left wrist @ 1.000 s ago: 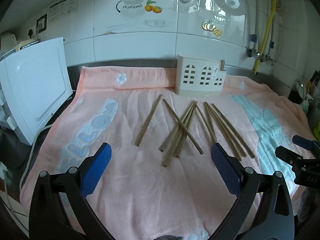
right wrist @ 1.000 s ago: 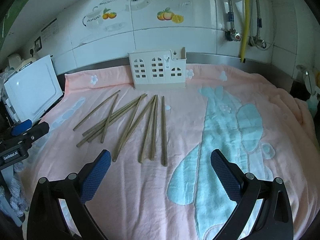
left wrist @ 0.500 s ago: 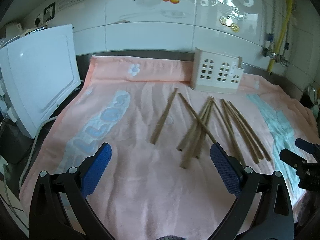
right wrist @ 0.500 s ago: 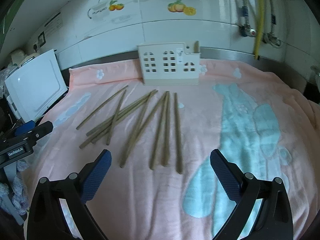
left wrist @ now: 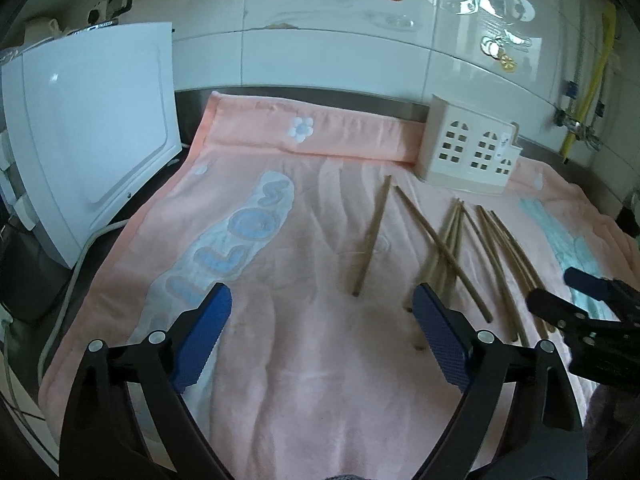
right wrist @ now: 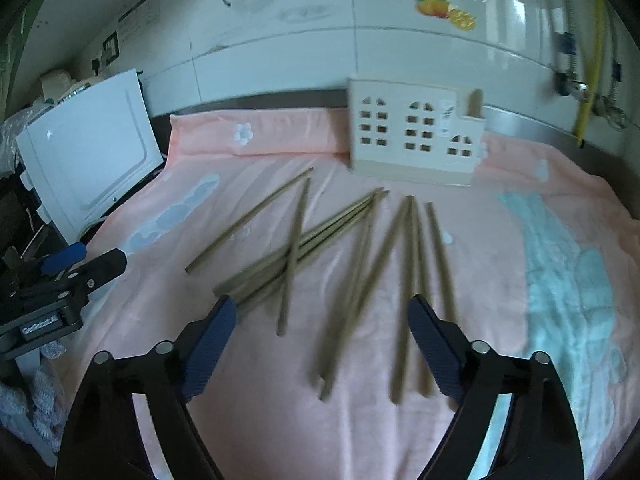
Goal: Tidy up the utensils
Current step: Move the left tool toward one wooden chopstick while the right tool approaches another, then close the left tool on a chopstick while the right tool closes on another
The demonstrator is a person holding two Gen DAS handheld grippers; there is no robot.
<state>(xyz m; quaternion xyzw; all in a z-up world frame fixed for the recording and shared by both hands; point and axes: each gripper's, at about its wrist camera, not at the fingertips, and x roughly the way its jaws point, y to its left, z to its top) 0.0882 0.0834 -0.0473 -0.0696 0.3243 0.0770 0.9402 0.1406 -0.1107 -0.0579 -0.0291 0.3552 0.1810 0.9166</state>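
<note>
Both grippers now sit nearer the chopsticks point(right wrist: 360, 264), fingers narrowing yet open: right gripper point(right wrist: 320, 344) straddles several ends, left gripper point(left wrist: 320, 340) has towel point(left wrist: 280, 360) between, chopsticks just ahead-right.

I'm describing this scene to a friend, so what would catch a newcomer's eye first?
Probably the chopsticks scattered loosely across the middle of the pink towel, some crossing each other. Behind them, by the tiled wall, stands a cream house-shaped holder. At far left, a white appliance sits beside the towel.
</note>
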